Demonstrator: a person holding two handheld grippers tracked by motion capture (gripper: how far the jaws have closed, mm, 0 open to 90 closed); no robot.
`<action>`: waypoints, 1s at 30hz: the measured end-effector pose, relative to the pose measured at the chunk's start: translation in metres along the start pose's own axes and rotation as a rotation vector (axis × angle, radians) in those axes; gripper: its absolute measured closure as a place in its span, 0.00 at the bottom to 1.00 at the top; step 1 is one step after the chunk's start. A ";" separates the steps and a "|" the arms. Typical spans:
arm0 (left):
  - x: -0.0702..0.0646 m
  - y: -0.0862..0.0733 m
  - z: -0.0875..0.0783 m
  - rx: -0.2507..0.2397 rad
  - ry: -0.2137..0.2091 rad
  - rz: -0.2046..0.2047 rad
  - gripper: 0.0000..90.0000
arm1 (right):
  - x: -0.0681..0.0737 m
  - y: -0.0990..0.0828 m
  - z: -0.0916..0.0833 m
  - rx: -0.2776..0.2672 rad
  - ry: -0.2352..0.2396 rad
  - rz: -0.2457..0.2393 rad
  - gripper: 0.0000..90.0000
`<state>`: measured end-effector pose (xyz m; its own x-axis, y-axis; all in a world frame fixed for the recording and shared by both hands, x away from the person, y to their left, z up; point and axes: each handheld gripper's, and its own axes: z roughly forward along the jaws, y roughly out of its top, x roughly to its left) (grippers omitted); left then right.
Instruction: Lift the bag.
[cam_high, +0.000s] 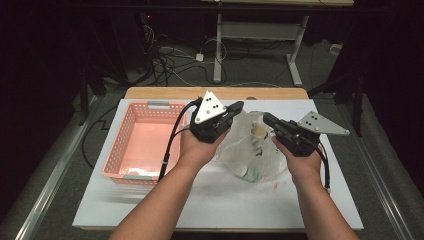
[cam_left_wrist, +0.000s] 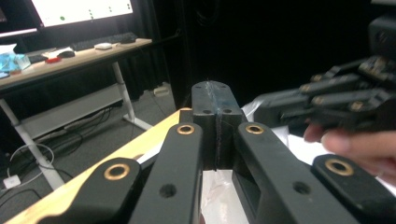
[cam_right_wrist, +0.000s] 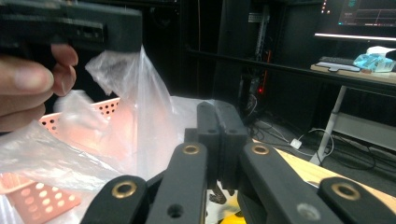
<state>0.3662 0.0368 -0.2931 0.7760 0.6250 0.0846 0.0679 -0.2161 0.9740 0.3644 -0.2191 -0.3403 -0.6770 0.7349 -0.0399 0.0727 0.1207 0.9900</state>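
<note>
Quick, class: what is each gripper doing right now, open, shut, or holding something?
Left gripper: shut on the plastic bag, pinching its edge.
Right gripper: shut on the bag's other edge.

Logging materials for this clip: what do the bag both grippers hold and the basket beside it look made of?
The bag looks like thin clear plastic film: glossy, crinkled, its contents visible through it. The basket looks like rigid moulded plastic in matt salmon pink, with rows of holes in its walls and grey handle pieces. Both judged by look alone.
</note>
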 end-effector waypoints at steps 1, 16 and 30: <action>-0.001 0.004 0.000 -0.005 -0.001 0.007 0.98 | 0.000 0.001 0.002 0.004 0.002 -0.002 1.00; 0.003 0.061 -0.022 -0.153 0.011 0.040 0.98 | 0.003 0.003 0.022 0.029 0.003 0.005 1.00; 0.009 -0.030 -0.041 0.054 0.034 -0.179 0.27 | -0.002 -0.002 0.023 0.048 -0.009 0.012 1.00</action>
<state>0.3456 0.0800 -0.3126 0.7273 0.6815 -0.0808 0.2367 -0.1386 0.9616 0.3825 -0.2050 -0.3457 -0.6695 0.7422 -0.0295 0.1163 0.1439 0.9827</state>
